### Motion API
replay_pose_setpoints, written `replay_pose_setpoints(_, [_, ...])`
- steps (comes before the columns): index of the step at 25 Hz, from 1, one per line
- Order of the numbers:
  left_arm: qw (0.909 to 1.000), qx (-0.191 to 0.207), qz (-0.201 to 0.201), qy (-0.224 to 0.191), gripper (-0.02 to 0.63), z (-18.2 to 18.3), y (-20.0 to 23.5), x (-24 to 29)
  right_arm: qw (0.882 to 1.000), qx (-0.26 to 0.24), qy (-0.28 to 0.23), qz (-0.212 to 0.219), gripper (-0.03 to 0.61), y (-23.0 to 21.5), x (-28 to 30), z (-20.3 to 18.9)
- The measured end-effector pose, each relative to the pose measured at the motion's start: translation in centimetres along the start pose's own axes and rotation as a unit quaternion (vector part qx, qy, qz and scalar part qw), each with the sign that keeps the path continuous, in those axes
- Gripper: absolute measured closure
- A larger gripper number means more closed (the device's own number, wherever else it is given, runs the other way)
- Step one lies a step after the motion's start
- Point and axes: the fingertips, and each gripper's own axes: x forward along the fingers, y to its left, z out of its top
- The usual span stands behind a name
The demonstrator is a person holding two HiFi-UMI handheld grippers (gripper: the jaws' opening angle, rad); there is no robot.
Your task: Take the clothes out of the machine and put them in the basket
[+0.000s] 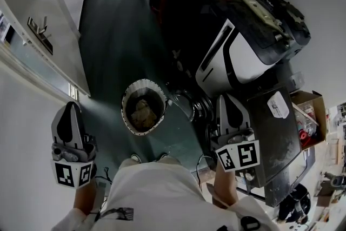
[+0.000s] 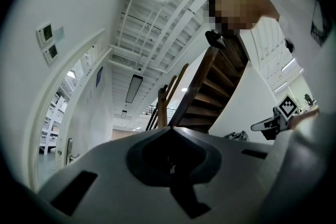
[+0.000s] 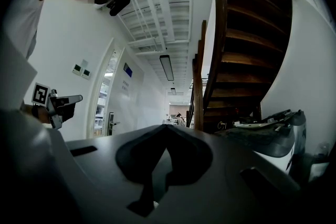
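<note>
The round white basket (image 1: pixel 127 116) stands on the dark floor in front of my feet, with pale crumpled clothes (image 1: pixel 142 111) in it. The white and black washing machine (image 1: pixel 238 54) is to its right, lid raised; it also shows low at the right as machine (image 3: pixel 270 136). My left gripper (image 1: pixel 69 106) hangs left of the basket, jaws together and empty, tips meeting in its own view, left gripper (image 2: pixel 169 129). My right gripper (image 1: pixel 226 98) is held beside the machine's front, also shut with nothing in it, right gripper (image 3: pixel 167 126). Both grippers are apart from the basket.
A dark wooden staircase (image 3: pixel 239 55) rises above the machine. A grey cabinet (image 1: pixel 281 138) and an open cardboard box (image 1: pixel 311 116) stand at the right. A white wall and door (image 1: pixel 48 35) run along the left. Cables lie on the floor near the machine.
</note>
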Motion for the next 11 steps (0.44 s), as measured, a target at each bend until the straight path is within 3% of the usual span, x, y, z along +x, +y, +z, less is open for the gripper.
replay_pose_setpoints(11, [1.0000, -0.004, 0.003, -0.001, 0.601, 0.05, 0.25, -0.46, 1.000, -0.005, -0.002, 0.003, 0.565, 0.59, -0.01, 0.22])
